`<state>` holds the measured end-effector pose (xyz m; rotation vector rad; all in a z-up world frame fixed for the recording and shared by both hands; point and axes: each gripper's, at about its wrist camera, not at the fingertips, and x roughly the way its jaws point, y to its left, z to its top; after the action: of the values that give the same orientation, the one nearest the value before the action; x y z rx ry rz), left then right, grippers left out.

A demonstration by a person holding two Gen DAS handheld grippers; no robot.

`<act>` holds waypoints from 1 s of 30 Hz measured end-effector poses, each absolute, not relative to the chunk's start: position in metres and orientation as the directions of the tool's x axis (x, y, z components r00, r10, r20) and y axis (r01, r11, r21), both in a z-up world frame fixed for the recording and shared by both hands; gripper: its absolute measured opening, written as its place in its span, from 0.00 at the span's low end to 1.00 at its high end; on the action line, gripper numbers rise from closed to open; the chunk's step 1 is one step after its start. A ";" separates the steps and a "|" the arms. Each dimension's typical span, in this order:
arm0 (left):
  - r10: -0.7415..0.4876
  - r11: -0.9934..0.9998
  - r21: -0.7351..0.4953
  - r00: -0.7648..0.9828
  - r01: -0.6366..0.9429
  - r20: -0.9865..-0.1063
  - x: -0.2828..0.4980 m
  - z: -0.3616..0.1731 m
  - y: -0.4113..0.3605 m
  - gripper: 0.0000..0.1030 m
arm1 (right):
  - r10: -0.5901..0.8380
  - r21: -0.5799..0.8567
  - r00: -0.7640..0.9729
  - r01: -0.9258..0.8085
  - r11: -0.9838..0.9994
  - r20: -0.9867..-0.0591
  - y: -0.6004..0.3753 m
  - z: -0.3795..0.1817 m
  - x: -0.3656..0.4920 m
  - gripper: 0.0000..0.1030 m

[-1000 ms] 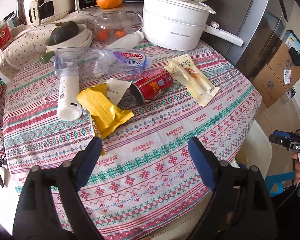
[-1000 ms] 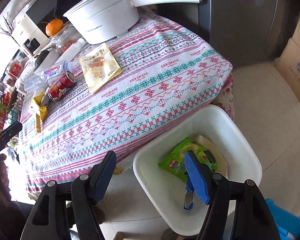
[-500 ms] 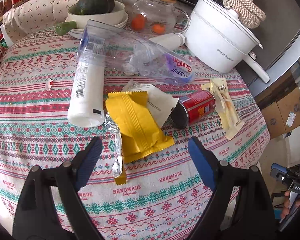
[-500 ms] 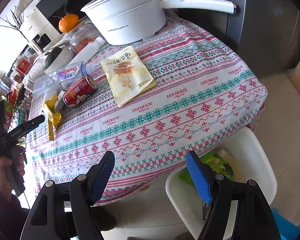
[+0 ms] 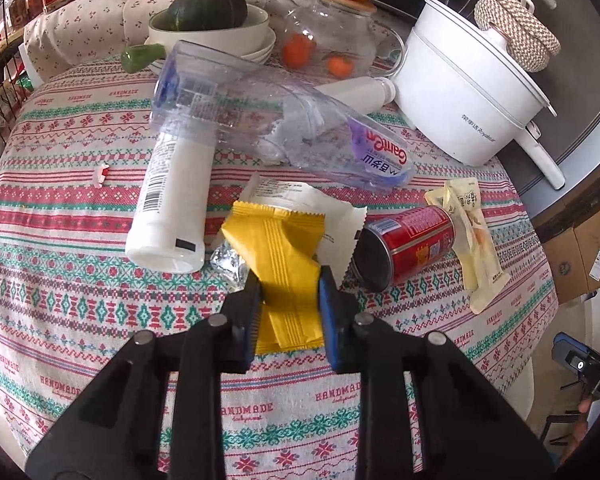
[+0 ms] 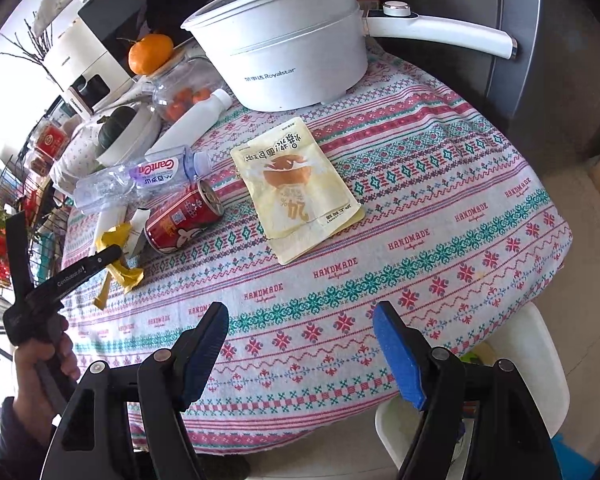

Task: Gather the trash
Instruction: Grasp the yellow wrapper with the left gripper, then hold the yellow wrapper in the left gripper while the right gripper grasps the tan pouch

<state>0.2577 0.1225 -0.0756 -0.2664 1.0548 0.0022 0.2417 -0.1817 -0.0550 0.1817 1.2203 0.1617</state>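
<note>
yellow wrapper (image 5: 284, 256) crinkled, ridged seam, pinched between left gripper (image 5: 288, 296) fingers.

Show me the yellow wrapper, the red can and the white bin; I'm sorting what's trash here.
yellow wrapper (image 5: 278, 248): left wrist view, on its flat middle.
red can (image 5: 414, 240): left wrist view, on its red side.
white bin (image 6: 540, 340): right wrist view, on its rim beside the table edge.

We see a crumpled yellow wrapper (image 5: 278, 258) pinched between our left tongs (image 5: 288, 308), apparently lifting off the cloth.
</note>
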 end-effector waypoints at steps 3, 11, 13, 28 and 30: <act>-0.139 0.967 -0.227 0.510 -0.113 -0.849 0.251 -0.068 0.128 0.24 | 0.221 0.232 0.335 -0.007 0.973 -0.916 -0.182 -0.058 0.247 0.74; -0.211 0.956 -0.288 0.561 -0.053 -0.801 0.217 -0.033 0.139 0.23 | 0.210 0.231 0.319 0.030 0.972 -0.924 -0.177 -0.071 0.263 0.74; -0.224 0.956 -0.293 0.564 -0.033 -0.795 0.209 -0.026 0.139 0.23 | 0.199 0.214 0.305 0.018 0.977 -0.931 -0.173 -0.078 0.272 0.74; -0.275 0.954 -0.294 0.535 0.052 -0.799 0.202 -0.028 0.122 0.23 | 0.190 0.149 0.357 -0.140 0.979 -0.915 -0.130 -0.118 0.326 0.67; -0.270 0.957 -0.286 0.533 0.056 -0.801 0.203 -0.029 0.120 0.23 | 0.174 0.118 0.365 -0.170 0.978 -0.915 -0.120 -0.122 0.330 0.60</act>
<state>0.2028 0.1202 -0.0291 -0.2371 0.9915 -0.1965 0.3303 -0.1203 -0.1221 0.0031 1.1769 0.2212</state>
